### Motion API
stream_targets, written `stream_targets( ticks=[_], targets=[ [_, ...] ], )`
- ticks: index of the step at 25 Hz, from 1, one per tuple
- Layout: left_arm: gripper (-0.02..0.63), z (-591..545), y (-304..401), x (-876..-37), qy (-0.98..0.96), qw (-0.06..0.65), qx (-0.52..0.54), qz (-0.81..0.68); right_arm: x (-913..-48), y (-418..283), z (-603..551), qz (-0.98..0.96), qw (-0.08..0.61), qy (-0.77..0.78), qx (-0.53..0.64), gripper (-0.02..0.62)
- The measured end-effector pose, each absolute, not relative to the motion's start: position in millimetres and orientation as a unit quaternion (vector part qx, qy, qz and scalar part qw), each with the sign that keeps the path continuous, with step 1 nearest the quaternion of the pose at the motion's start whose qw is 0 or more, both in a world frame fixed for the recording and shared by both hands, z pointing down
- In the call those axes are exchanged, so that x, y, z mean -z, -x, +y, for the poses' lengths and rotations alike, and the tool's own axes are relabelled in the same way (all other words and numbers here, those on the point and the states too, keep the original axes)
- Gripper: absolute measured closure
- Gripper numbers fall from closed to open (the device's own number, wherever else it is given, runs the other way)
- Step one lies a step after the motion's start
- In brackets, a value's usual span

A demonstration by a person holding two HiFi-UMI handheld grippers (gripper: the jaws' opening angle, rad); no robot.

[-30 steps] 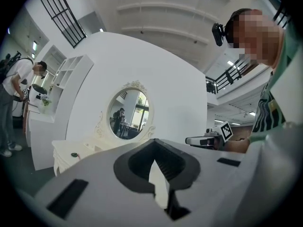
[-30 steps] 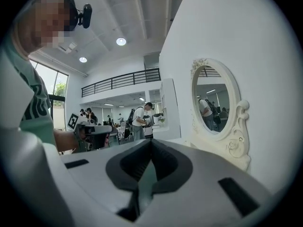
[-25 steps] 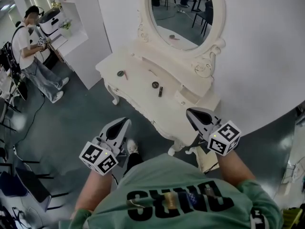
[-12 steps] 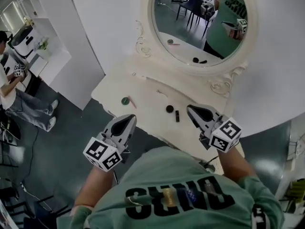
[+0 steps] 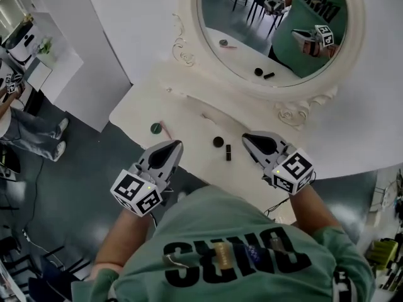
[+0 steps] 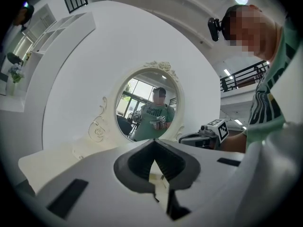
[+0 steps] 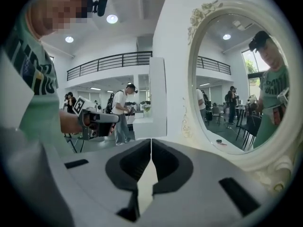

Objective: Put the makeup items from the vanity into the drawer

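On the white vanity top point(image 5: 189, 128) lie a green round compact point(image 5: 155, 128), a pink pencil point(image 5: 165, 130), a black round pot point(image 5: 218, 141) and a black lipstick tube point(image 5: 228, 152). My left gripper point(image 5: 176, 144) hovers at the vanity's front edge, just near of the compact and pencil, jaws shut and empty. My right gripper point(image 5: 245, 136) hangs right of the lipstick tube, also shut on nothing. In the left gripper view the left gripper point(image 6: 154, 143) points at the mirror; the right gripper point(image 7: 151, 141) shows closed tips. No drawer is in view.
An oval mirror point(image 5: 277, 30) in a carved white frame rises behind the vanity and reflects the person and the items. A white wall corner point(image 5: 101, 55) stands to the left, with dark floor point(image 5: 75, 162) beside it. A person's legs point(image 5: 25, 134) show at far left.
The view has closed in on the vanity. Both grippers have come forward from over the floor to the vanity's front edge, and stay shut.
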State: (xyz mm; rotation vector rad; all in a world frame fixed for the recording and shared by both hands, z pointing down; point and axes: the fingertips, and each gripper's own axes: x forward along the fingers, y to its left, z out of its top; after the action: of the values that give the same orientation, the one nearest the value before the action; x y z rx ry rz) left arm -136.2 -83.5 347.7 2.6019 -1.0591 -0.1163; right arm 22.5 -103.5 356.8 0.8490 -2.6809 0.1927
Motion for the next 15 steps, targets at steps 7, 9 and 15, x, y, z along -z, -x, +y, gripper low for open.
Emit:
stream_targets(
  ticks=[7, 9, 15],
  targets=[
    [0.598, -89, 116, -384, -0.902, 0.191, 0.029, -0.386, -449, -14, -98, -0.924, 0.355, -0.140, 0.028, 0.429],
    [0.598, -91, 110, -398, -0.903, 0.195, 0.023, -0.383, -487, -16, -95, -0.903, 0.418, -0.091, 0.049, 0.368],
    [0.598, -105, 102, -453, -0.902, 0.212, 0.006, -0.377, -594, -29, -89, -0.832, 0.553, 0.013, 0.047, 0.232]
  ],
)
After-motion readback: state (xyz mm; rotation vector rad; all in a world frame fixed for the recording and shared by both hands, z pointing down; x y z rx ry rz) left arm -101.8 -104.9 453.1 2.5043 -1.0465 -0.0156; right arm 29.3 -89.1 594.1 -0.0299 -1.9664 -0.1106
